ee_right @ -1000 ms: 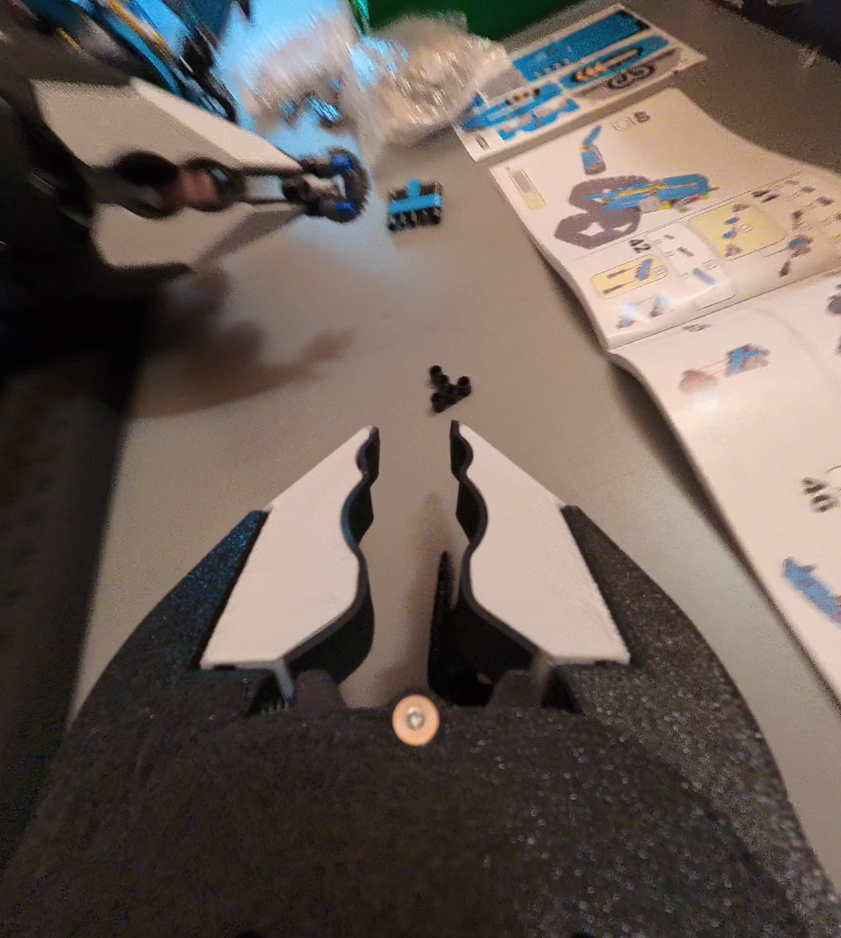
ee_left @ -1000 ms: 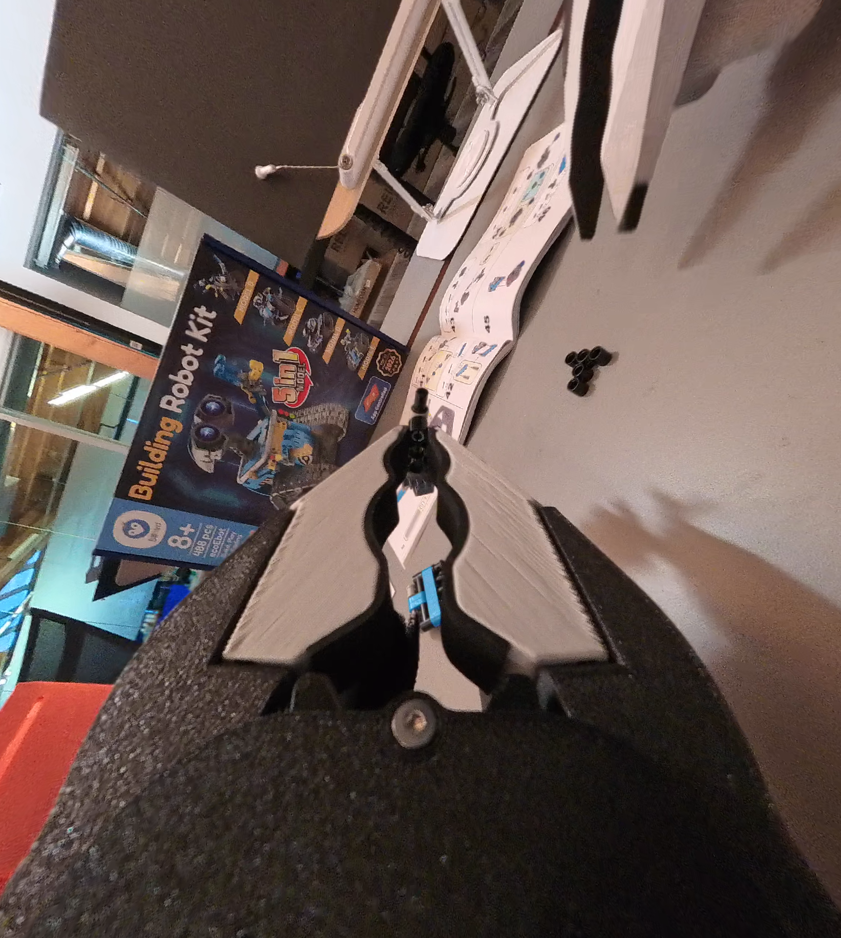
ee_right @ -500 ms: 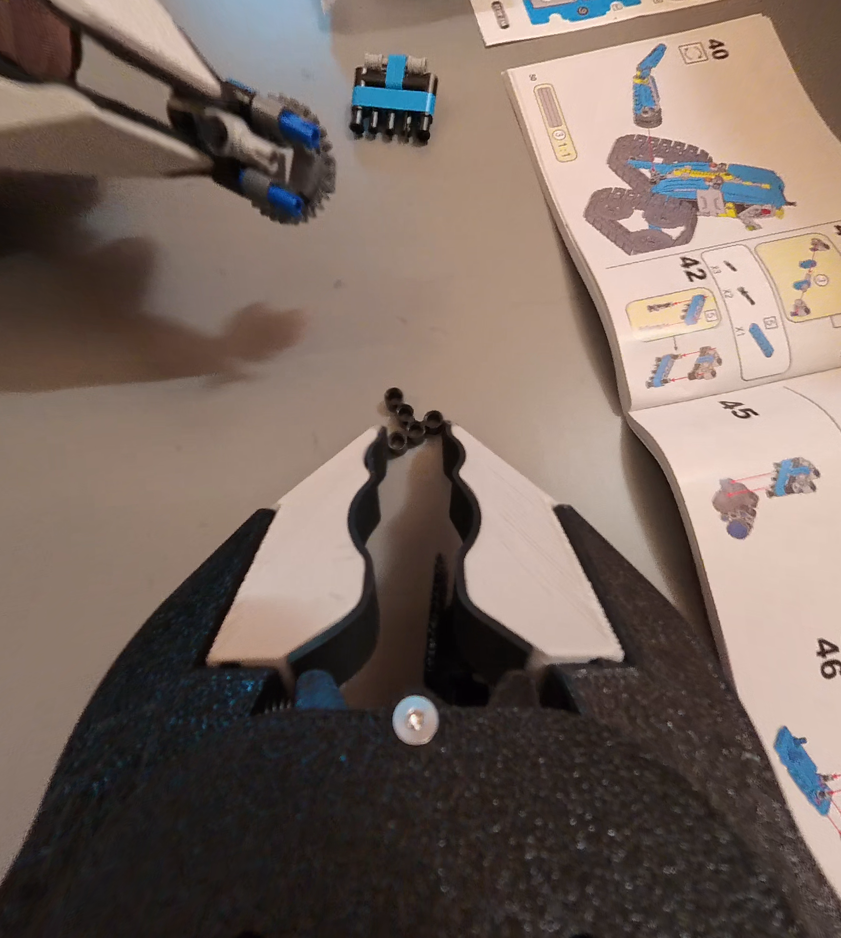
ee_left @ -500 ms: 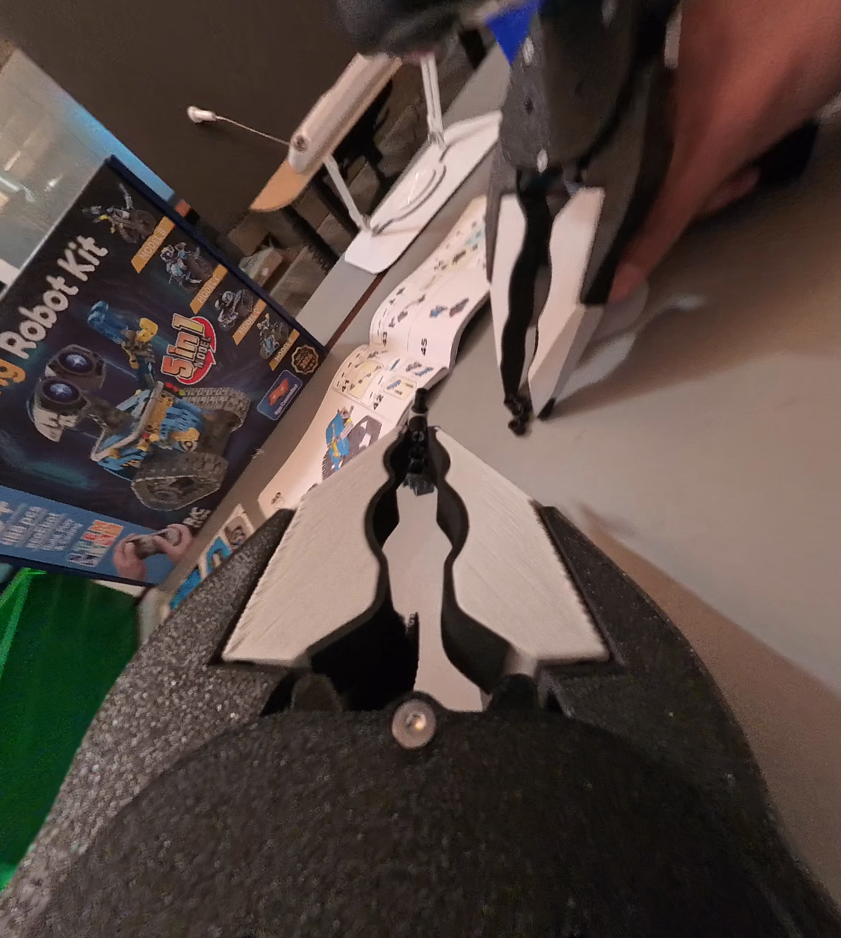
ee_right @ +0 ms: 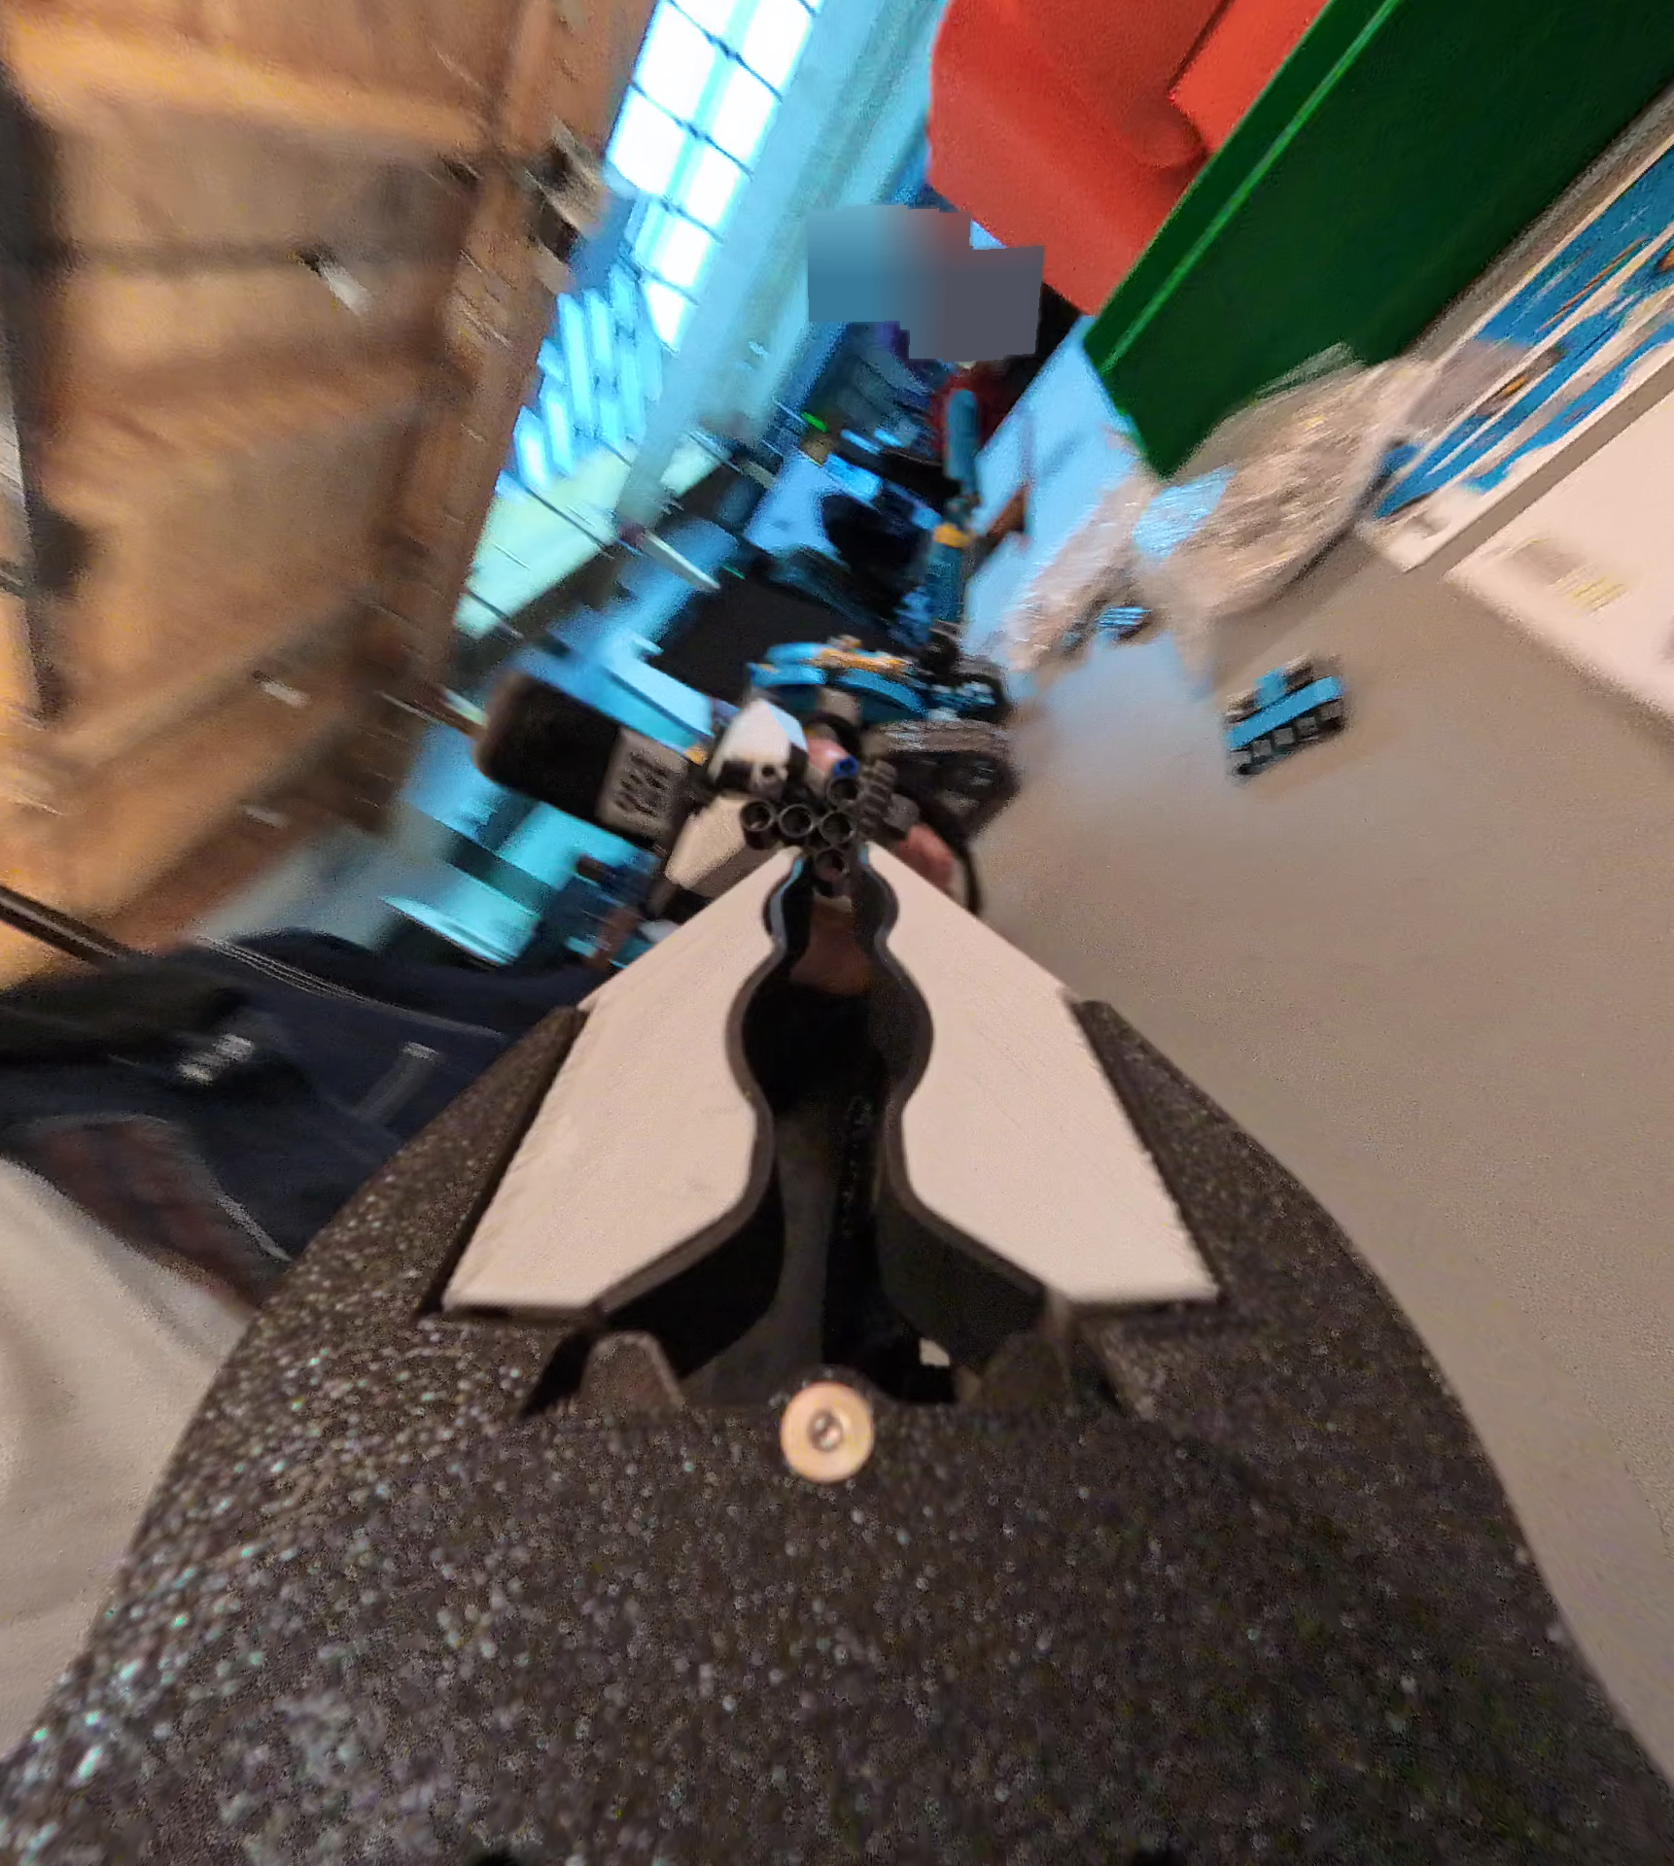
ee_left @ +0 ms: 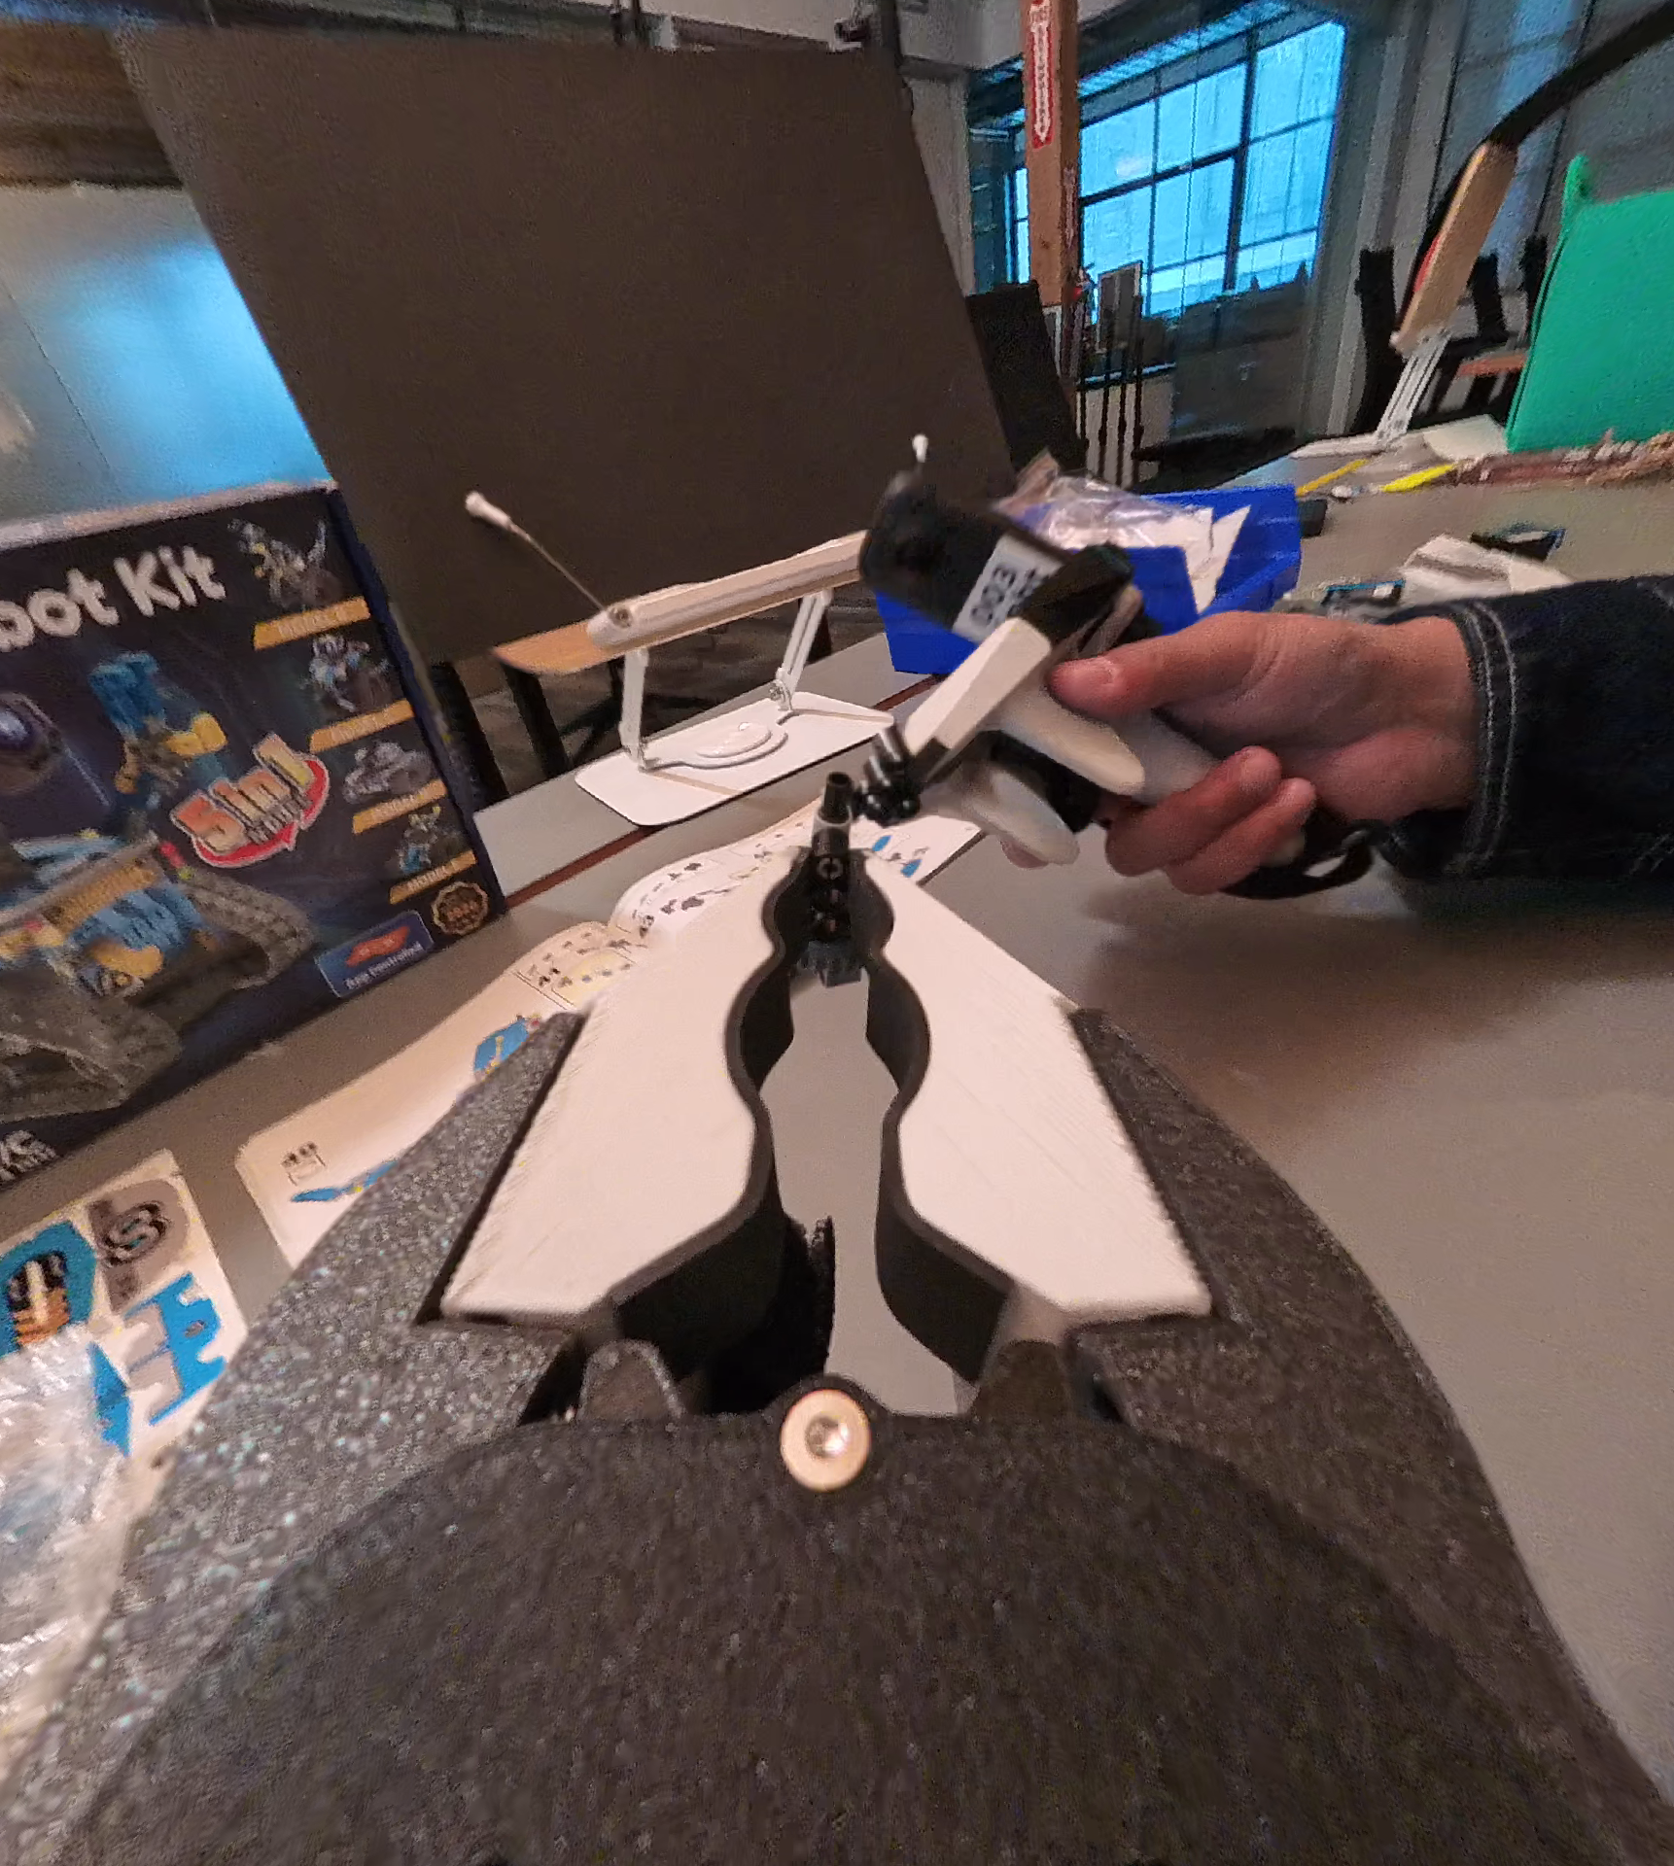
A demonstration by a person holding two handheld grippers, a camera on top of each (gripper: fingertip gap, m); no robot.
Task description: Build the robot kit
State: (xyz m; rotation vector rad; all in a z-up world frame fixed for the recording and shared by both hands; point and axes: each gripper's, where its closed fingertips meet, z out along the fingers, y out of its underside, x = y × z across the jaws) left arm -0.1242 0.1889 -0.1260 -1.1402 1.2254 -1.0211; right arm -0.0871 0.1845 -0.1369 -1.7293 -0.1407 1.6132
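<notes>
The left tongs [ee_left: 828, 889] are clamped on a small black and blue toy part with a gear [ee_left: 828, 899], above the grey table [ee_left: 1318, 1060]. The right tongs [ee_right: 825, 870] pinch a little black piece with round holes [ee_right: 806, 830], held close to that toy part. Behind them, a blue bin [ee_left: 1217, 576] holds clear plastic bags [ee_left: 1111, 510]; what is inside is hidden. The right view is blurry.
</notes>
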